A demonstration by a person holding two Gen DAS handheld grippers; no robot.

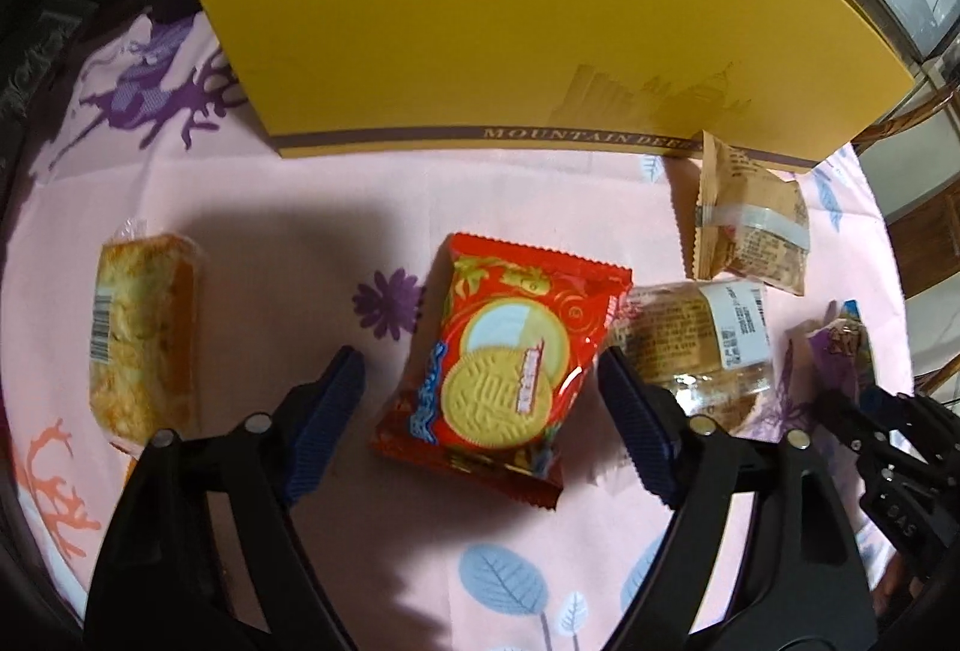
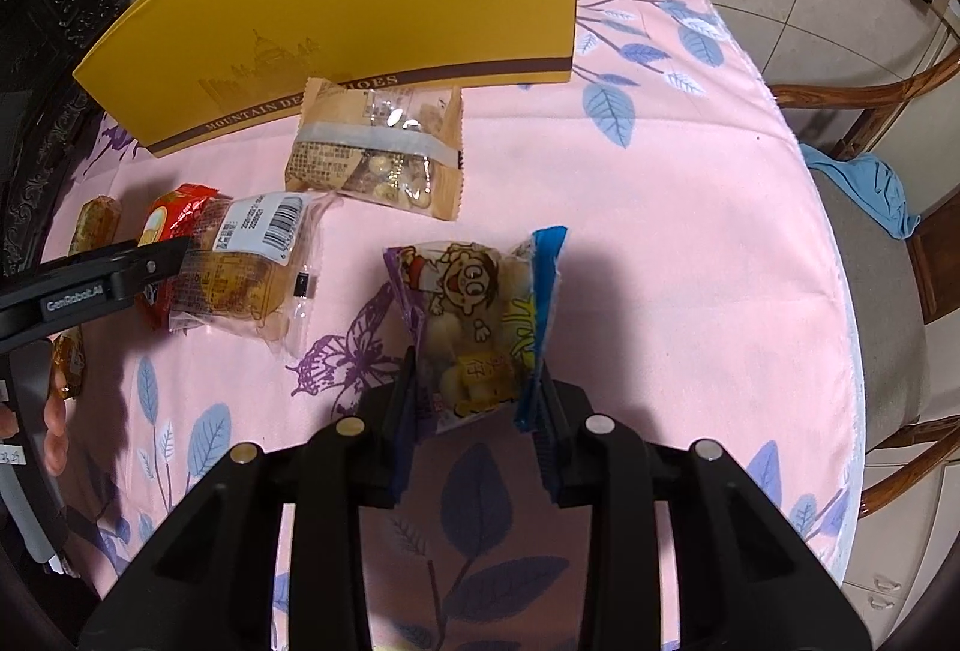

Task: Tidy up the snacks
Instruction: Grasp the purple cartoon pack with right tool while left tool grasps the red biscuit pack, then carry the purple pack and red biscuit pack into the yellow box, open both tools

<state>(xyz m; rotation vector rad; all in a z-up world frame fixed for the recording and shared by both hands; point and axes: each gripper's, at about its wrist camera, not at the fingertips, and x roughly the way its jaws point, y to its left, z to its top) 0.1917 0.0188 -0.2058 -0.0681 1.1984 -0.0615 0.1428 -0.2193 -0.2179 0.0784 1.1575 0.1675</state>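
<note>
Red biscuit packet (image 1: 501, 369) lies between the left claw's (image 1: 480, 411) wide, untouching jaws, long axis pointing away; right claw (image 2: 474, 399) grips a cartoon packet (image 2: 474, 327).

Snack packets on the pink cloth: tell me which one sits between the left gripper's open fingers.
The red foil biscuit packet, printed with round yellow biscuits; the other packets lie outside the left gripper.

A pink tablecloth (image 2: 660, 207) printed with leaves and a purple butterfly (image 2: 342, 363) is spread over the table. A wooden chair (image 2: 870, 123) is drawn up alongside, and a blue cloth (image 2: 864, 189) is laid on its seat.
</note>
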